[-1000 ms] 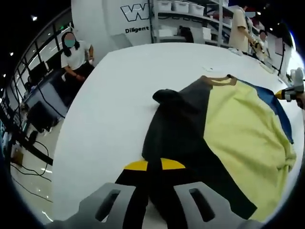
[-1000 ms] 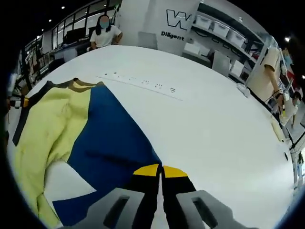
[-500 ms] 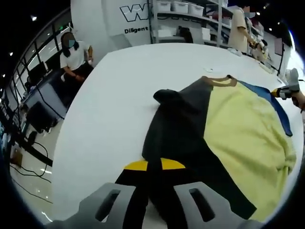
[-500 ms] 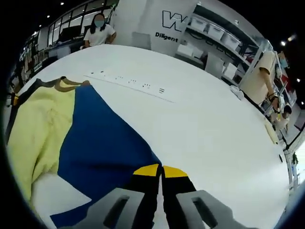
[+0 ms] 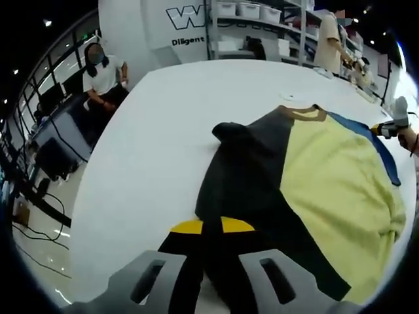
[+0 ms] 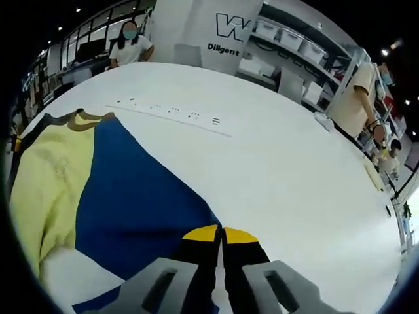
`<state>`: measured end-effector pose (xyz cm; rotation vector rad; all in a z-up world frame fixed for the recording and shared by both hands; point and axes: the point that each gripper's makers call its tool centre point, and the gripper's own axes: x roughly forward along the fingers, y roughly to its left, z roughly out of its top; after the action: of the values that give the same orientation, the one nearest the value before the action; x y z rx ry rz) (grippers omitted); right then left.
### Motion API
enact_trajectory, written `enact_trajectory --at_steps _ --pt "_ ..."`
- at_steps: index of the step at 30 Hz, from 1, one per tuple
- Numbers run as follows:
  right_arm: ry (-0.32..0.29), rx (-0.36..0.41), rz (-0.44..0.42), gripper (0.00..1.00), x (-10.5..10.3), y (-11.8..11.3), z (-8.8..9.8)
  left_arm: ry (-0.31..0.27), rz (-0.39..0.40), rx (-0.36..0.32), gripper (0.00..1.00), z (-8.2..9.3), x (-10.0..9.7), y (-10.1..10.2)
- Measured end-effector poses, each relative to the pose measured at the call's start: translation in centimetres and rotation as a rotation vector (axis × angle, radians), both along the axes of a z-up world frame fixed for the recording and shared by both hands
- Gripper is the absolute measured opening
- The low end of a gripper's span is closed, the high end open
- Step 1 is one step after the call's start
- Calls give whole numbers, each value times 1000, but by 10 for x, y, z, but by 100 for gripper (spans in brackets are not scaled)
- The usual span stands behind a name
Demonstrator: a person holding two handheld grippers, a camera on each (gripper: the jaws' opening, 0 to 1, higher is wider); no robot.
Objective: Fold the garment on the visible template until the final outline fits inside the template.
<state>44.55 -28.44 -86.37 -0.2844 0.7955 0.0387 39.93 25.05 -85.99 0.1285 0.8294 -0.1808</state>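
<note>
garment (image 5: pixel 308 176) spread on table (image 5: pixel 157 150), shelving (image 5: pixel 255 26) behind

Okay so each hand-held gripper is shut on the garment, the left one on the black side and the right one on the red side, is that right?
Not quite. The right hand-held gripper is shut on the blue panel, not a red one, as the right gripper view shows. The left hand-held gripper is shut on the garment's black side.

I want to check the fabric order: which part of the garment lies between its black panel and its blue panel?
In the left gripper view, the pale yellow panel lies between the black panel and the blue panel, touching both.
</note>
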Motion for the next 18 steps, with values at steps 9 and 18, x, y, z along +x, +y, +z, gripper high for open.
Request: enact_trajectory --at_steps 9,18 --pt "-60 179 -46 19 -3 11 18 -14 17 -43 27 7 -3 0" --pt "-71 333 -3 51 -29 50 36 -34 -32 -93 43 29 -20 -22"
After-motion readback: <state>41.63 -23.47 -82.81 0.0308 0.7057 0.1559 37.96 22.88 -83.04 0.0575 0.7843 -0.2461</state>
